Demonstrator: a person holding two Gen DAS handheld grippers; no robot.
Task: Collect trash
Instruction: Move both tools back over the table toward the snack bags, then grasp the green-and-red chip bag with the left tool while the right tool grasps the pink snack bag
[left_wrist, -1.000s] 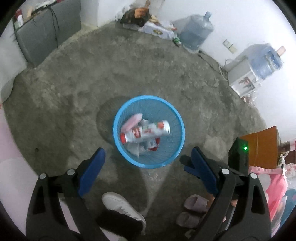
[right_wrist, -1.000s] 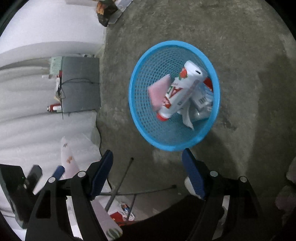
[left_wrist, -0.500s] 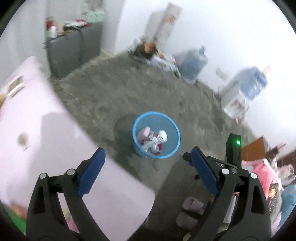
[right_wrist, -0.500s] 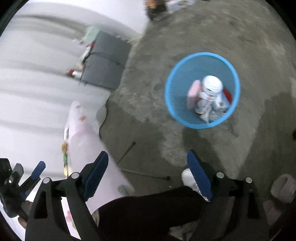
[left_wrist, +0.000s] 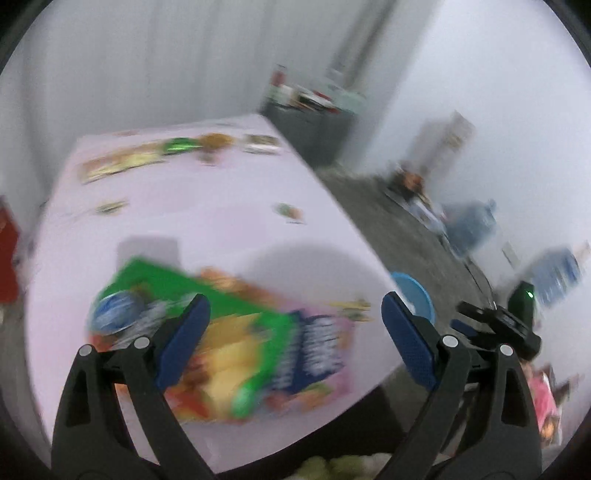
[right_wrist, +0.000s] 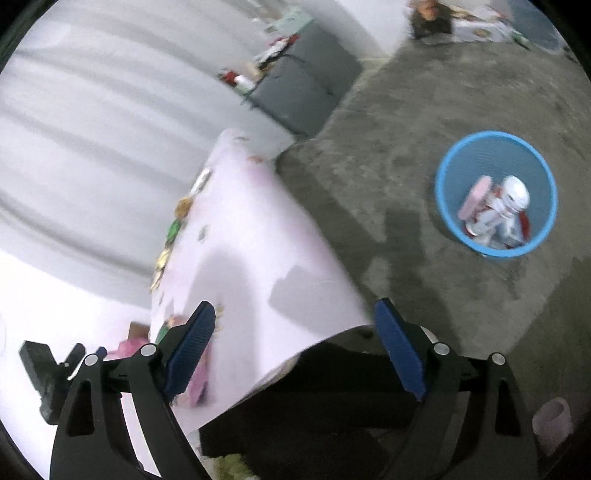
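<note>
My left gripper (left_wrist: 293, 332) is open and empty above a pink-covered table (left_wrist: 207, 221). A large green, yellow and blue snack bag (left_wrist: 236, 343) lies flat on the table just below it, blurred by motion. Small wrappers (left_wrist: 291, 213) lie farther back. The blue mesh bin (right_wrist: 495, 192) stands on the concrete floor to the right and holds a white bottle (right_wrist: 506, 206) and a pink packet; its rim shows in the left wrist view (left_wrist: 417, 299). My right gripper (right_wrist: 293, 339) is open and empty over the table's near corner (right_wrist: 258, 258).
A dark grey cabinet (right_wrist: 306, 88) with clutter on top stands by the white curtain wall. Water jugs (left_wrist: 469, 225) and a pile of bags (left_wrist: 410, 188) sit along the far wall. A slipper (right_wrist: 554, 424) lies on the floor at lower right.
Both grippers have swung up and away from the bin toward the pink table. The bin went from the view centre to the right. Both stayed open and empty.
</note>
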